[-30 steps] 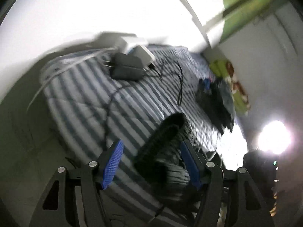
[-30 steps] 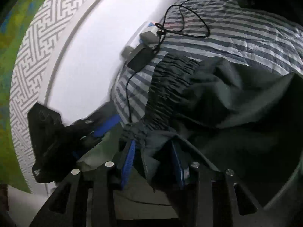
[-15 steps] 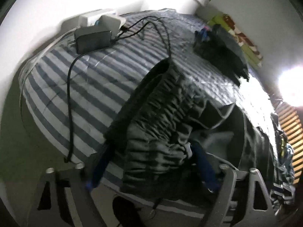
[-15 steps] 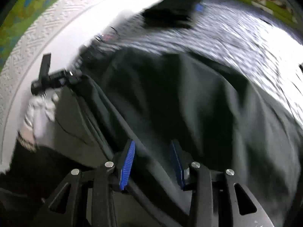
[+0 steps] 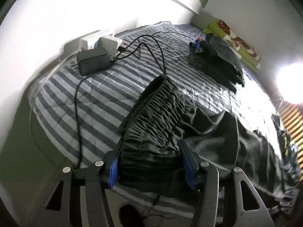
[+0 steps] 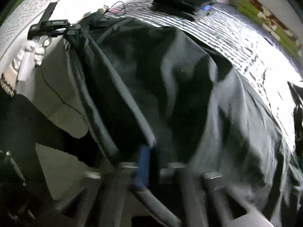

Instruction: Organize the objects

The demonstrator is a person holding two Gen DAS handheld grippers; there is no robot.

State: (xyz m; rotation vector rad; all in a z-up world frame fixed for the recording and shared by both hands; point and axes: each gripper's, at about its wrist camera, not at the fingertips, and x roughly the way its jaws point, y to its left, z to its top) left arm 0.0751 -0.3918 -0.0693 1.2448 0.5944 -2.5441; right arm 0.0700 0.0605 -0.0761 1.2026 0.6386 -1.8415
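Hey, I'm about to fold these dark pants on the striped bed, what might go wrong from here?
1. The black cable runs beside the pants' elastic waistband; dragging the fabric may snag it and tug the black power adapter.
2. The left tool is closing around a thick bunch of waistband, so layers may slip out.
3. The right tool is shut on the fabric's edge, so a hard pull may free it.
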